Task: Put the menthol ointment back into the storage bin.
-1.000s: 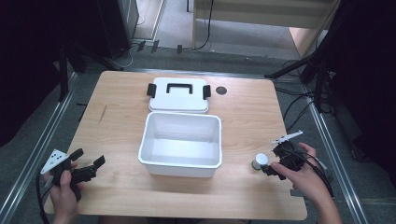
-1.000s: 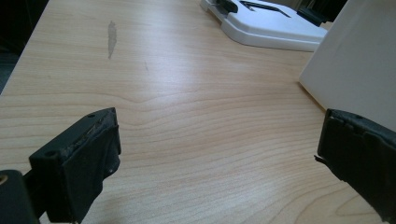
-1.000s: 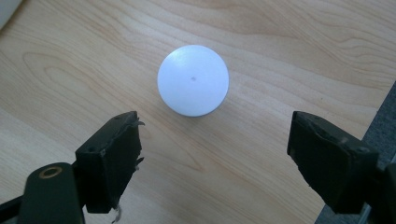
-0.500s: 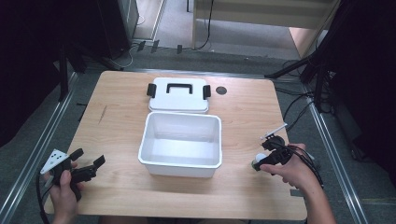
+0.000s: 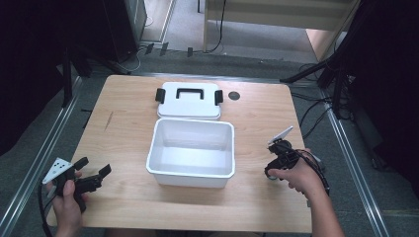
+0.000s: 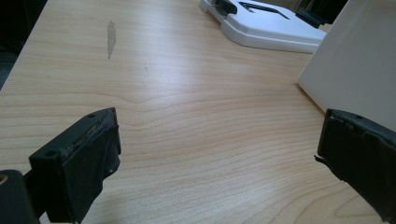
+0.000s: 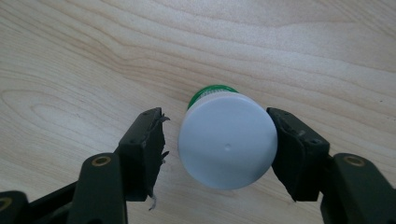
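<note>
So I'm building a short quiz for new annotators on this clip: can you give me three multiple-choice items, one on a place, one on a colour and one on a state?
1. Where does the lid lie?
A. On the table beyond the bin
B. On top of the bin
C. Inside the bin

2. What colour is the bottle cap?
A. Red
B. White
C. Black

3. How does the left hand-held gripper stand?
A. Shut on the lid
B. Shut on the bin's rim
C. Open, with nothing between its jaws

Answers:
1 A: the high view shows the lid flat on the wood behind the open white bin.
2 B: the right gripper view shows a white cap over a green band.
3 C: the left gripper view shows bare table between the wide jaws.
</note>
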